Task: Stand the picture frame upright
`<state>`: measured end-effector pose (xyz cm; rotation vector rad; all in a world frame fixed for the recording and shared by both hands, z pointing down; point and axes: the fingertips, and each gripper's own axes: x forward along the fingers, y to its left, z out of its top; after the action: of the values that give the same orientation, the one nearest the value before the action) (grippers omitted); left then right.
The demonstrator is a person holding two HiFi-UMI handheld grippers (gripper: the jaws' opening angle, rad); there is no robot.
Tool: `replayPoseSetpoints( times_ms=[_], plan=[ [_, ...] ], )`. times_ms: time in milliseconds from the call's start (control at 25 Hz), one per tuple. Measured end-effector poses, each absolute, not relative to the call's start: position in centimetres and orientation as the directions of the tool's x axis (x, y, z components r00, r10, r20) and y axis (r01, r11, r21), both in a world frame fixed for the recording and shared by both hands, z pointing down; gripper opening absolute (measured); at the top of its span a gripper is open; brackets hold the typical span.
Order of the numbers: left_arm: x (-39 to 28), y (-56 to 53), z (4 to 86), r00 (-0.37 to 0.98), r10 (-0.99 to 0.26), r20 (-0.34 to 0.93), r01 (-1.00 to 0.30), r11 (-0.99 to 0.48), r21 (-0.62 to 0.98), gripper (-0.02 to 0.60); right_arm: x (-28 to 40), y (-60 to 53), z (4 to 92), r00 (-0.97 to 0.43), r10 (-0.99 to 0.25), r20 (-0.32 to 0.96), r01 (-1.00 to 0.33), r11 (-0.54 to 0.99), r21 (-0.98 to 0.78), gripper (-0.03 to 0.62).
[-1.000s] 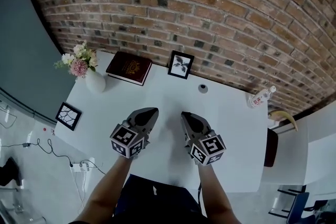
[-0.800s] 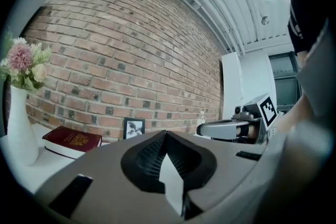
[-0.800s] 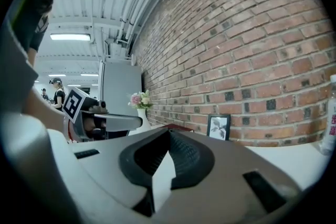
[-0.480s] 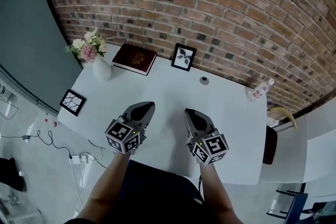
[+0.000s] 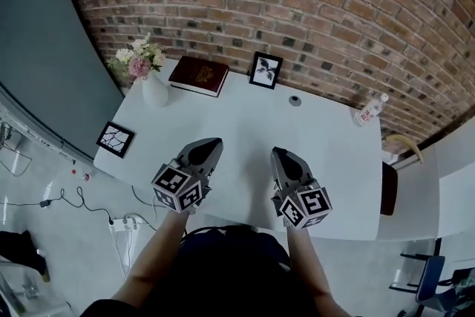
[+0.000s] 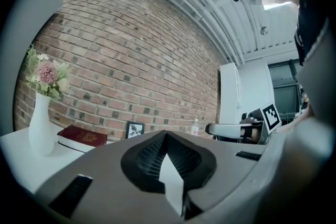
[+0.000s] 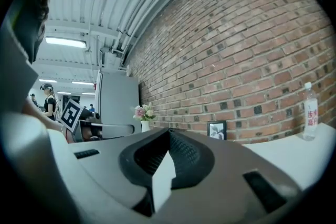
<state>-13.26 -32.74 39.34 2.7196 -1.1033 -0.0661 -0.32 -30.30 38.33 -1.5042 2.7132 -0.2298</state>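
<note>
Your left hand-held gripper (image 5: pixel 211 145) and right hand-held gripper (image 5: pixel 281 154) hover clenched on nothing over the near edge of the white rectangular surface (image 5: pixel 245 122); this reads as the approach step. The small black picture frame with crack-like lines (image 5: pixel 116 139) seems to lie flat at the left corner, well apart from both. Next you'd swing left, unclench and catch an edge; a second black-framed leaf picture (image 5: pixel 266 70) already stands by the red brick wall (image 5: pixel 297 4).
</note>
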Motion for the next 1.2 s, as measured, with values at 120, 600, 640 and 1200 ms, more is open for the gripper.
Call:
replayPoseSetpoints(
  times_ms=[120, 600, 640, 1200],
  plan=[
    [-14.3, -31.8, 38.8, 0.723, -0.691, 0.023, -0.679, -0.703, 0.210, 0.000, -1.2, -28.9, 38.5, -0.518, -0.854, 0.049, -0.849, 0.506, -0.153, 0.004],
    [-17.2, -25.5, 39.8, 0.750, -0.661, 0.034, -0.651, -0.727, 0.217, 0.000, -3.3, -22.2, 39.4, -0.444, -0.896, 0.024, -0.870, 0.425, -0.248, 0.004],
    [-17.3, -25.1, 39.9, 0.751, -0.660, 0.033, -0.649, -0.728, 0.219, 0.000, -3.4, -21.7, 39.8, -0.439, -0.898, 0.030, -0.873, 0.418, -0.252, 0.004],
    [-17.9, -22.4, 39.1, 0.776, -0.630, 0.006, -0.619, -0.760, 0.199, 0.000, -5.4, -18.0, 40.3, -0.429, -0.902, 0.037, -0.886, 0.413, -0.212, 0.003]
  ],
)
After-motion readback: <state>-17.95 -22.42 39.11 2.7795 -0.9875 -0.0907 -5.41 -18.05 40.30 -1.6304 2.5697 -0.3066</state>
